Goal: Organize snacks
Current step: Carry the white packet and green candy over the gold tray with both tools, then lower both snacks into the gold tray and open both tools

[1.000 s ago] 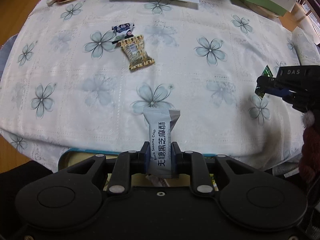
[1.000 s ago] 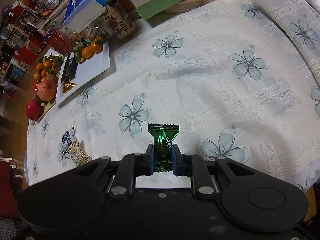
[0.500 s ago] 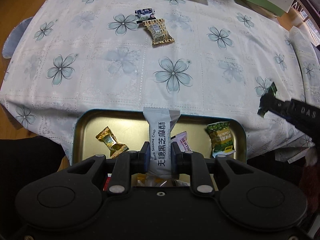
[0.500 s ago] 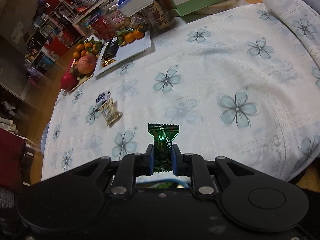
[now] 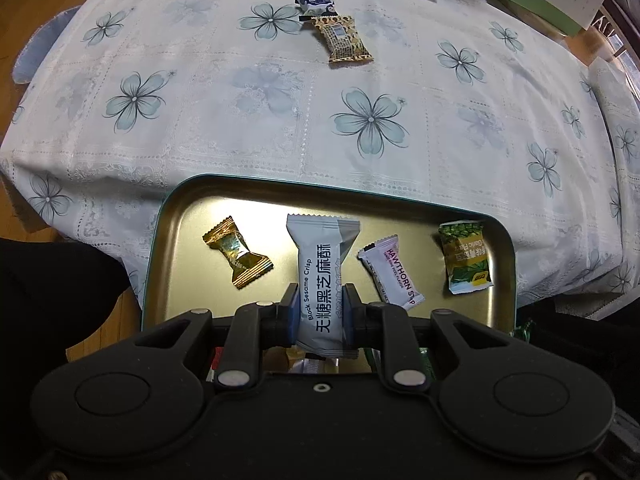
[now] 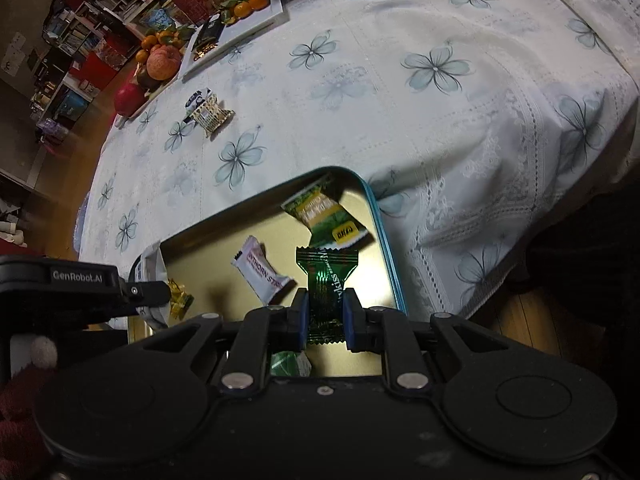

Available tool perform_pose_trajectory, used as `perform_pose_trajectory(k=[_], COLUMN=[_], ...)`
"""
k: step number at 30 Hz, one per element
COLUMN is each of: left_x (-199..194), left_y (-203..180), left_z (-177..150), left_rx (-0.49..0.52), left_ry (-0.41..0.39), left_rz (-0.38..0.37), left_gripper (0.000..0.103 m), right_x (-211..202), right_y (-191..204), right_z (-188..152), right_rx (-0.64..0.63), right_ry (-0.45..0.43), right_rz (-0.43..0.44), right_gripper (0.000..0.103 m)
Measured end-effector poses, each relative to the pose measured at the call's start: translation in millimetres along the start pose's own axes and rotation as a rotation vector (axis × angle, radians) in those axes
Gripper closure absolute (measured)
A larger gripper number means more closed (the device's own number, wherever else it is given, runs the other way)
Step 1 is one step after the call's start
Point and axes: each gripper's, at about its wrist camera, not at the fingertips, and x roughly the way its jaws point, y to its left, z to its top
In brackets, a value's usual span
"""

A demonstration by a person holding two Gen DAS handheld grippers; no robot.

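Left wrist view: the gold tin [image 5: 188,216], teal-rimmed and shallow, sits at the near table edge holding a gold candy [image 5: 237,254], a hawthorn strip [image 5: 390,272] and a green packet [image 5: 464,254]. For a clean drop, each gripper should loosen over bare tin floor, low and clear of the rim. The left gripper [image 5: 320,310] clamps a grey-white sesame crisp packet [image 5: 322,276]; the right gripper [image 6: 325,314] pinches a glossy, crinkled green candy [image 6: 326,276] over the tin.
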Motion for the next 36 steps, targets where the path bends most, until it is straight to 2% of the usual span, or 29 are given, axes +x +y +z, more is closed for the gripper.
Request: perform_pose_trajectory(k=[4, 8, 13, 24, 36], left_x=[6.5, 10.8, 13.7, 10.4, 4.7], left_y=[0.9, 4.9, 7.1, 6.4, 11.9], left_z=[-2.2, -1.5, 2.1, 1.2, -7.0], left_rx=[-0.003, -0.028, -0.046, -0.017, -0.018], left_ry=[-0.001, 0.01, 0.005, -0.009, -0.002], left_rz=[0.002, -0.029, -0.031, -0.043, -0.017], left_gripper=[0.074, 0.074, 0.074, 0.073, 0.073], right_x=[3.4, 4.3, 4.0, 8.5, 2.6], right_y=[1.4, 7.7, 11.1, 12.3, 11.9], right_z=[-14.8, -18.5, -19.8, -22.5, -23.7], right_rx=[-0.008, -0.03, -0.044, -0.051, -0.042], right_ry=[0.025, 0.03, 0.039, 0.062, 0.065], right_rz=[-0.029, -0.041, -0.057, -0.075, -0.065], right_gripper=[0.084, 0.084, 0.084, 0.083, 0.074])
